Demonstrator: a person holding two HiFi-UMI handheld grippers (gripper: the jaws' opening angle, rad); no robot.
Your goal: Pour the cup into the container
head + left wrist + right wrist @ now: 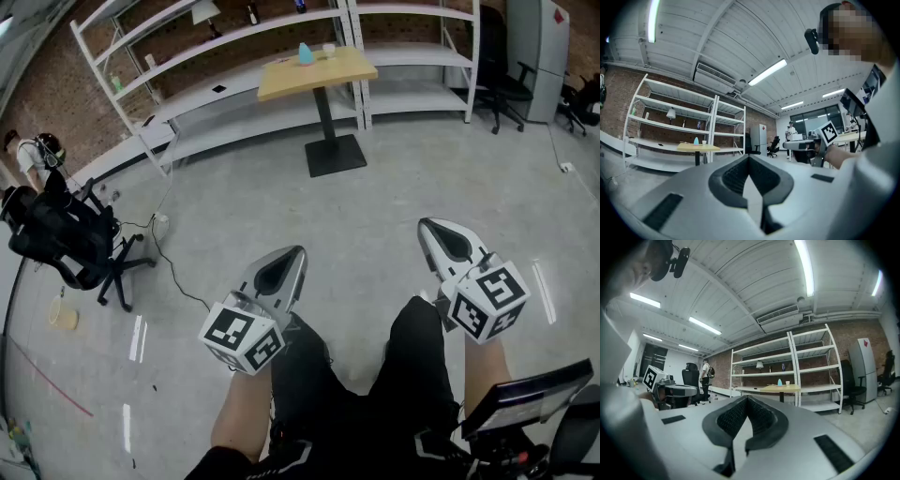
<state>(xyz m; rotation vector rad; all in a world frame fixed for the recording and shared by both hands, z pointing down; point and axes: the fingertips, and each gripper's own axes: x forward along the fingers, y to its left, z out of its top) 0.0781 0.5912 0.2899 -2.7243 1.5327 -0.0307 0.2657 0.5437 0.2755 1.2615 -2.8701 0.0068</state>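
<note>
Left gripper [299, 251], right gripper [425, 224] both closed, cup [328, 49] well ahead on table [319, 77]

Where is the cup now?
In the head view the cup stands on the wooden table at top centre, right of a blue object.

Overhead strip lights [806, 268] give bright, even light; faint glare streaks mark the floor [138, 339] at seven o'clock. Fisheye bending curves the shelves [244, 36], with dark corners in both gripper views.
</note>
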